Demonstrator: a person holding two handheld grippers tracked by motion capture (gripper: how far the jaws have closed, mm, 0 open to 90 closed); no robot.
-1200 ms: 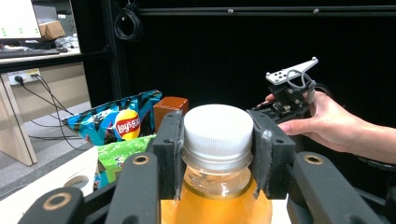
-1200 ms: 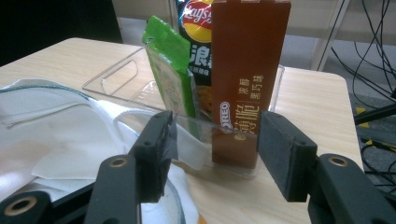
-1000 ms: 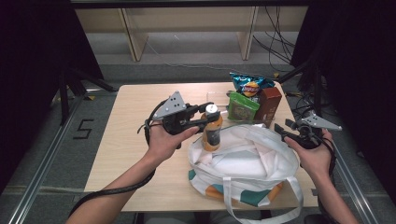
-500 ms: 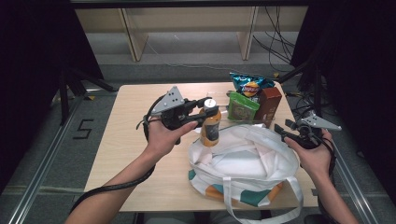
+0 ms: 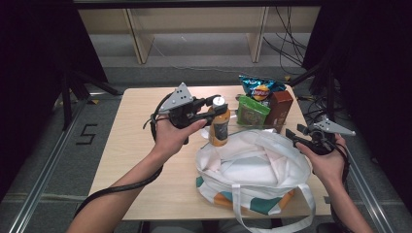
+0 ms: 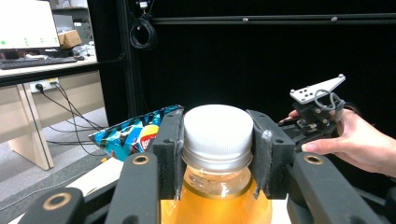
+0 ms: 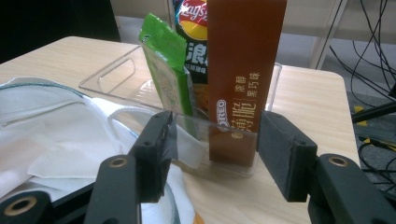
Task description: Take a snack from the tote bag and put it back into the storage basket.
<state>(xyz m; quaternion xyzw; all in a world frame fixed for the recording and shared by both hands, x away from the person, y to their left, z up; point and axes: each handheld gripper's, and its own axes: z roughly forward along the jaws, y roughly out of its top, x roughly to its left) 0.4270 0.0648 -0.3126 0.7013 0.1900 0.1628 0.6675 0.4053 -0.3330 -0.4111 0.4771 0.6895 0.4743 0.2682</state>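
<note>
My left gripper is shut on the neck of an orange juice bottle, just under its white cap. The bottle is upright, its base at the far left rim of a white tote bag that lies open on the table. In the left gripper view the pads press both sides of the cap. My right gripper is at the bag's right side, open with nothing between its pads. It points at a brown Oreo box.
A clear plastic bin at the table's far right holds the brown box, a green packet and a blue chips bag. The wooden table is bare at its left half. Cables lie on the floor beyond.
My left gripper has shifted a little up and away from the person with the bottle in it. The right hand has stayed still.
</note>
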